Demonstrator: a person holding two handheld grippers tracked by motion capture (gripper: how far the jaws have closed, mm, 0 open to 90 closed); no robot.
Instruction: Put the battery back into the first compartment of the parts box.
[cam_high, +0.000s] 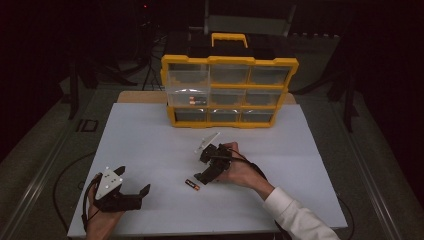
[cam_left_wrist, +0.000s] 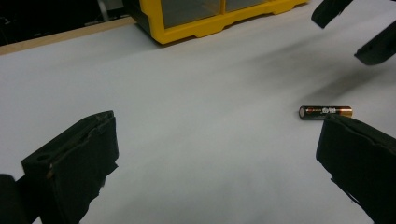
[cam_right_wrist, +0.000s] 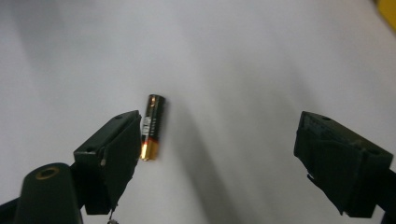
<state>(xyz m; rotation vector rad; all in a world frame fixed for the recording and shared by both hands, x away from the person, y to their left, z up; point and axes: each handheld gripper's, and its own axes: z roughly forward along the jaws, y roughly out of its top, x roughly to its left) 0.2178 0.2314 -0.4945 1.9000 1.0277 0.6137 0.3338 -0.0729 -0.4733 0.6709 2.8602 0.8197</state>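
Now, from the high view, the battery (cam_high: 192, 184) lies flat on the white desk (cam_high: 150, 145), well in front of the yellow organizer (cam_high: 229, 91) that stands at the far edge. Your right tongs (cam_high: 206, 176) hover just beside the battery, on its right, tilted down toward it with the jaws spread and nothing between them. Your left tongs (cam_high: 134, 189) sit well to the battery's left, near the front edge of the desk, jaws spread too and empty.

Along the left gripper view, the battery (cam_left_wrist: 325, 112) lies on its side just beyond the right-hand jaw, and the organizer's yellow corner (cam_left_wrist: 205, 23) shows far behind it.

Along the right gripper view, the battery (cam_right_wrist: 151, 127) lies close against the inner face of the left-hand jaw, its gold end nearest the camera; whether they touch, you cannot tell.
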